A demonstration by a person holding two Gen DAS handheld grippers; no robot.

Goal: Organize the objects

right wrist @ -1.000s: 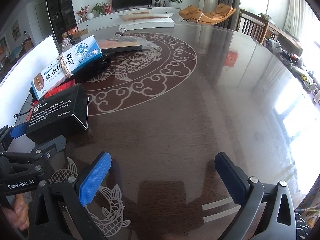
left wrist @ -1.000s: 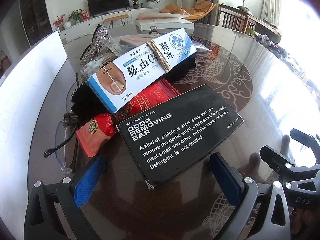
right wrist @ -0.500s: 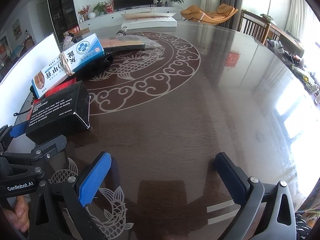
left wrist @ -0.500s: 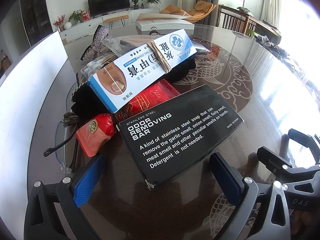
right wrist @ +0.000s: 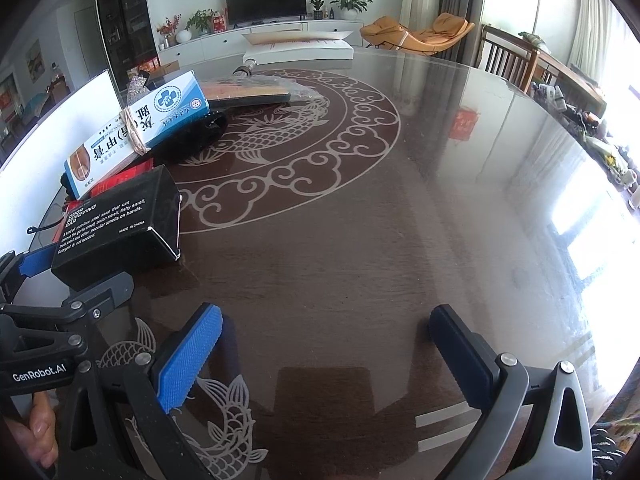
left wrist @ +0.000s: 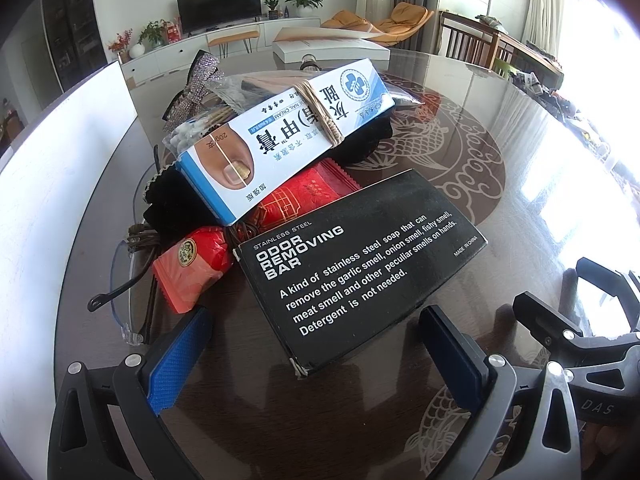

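Note:
A black box [left wrist: 360,264] printed "odor removing bar" lies flat just ahead of my left gripper [left wrist: 316,356], which is open with the box's near corner between its blue pads. The same black box [right wrist: 116,220] shows at the left of the right wrist view. Behind it a blue-and-white cream box [left wrist: 280,140] with rubber bands rests on a black pouch [left wrist: 176,196], red packets [left wrist: 192,268] and clear glasses [left wrist: 124,292]. My right gripper [right wrist: 324,356] hovers open over bare table, holding nothing.
The round dark glass table [right wrist: 360,240] carries a fish and cloud pattern. A white board [left wrist: 48,184] stands along the left. A bagged flat item [right wrist: 256,90] and a white box [right wrist: 300,46] lie farther back. Clutter lines the table's right edge [right wrist: 600,140].
Almost nothing: the right wrist view has shifted slightly, and both grippers stay open in place.

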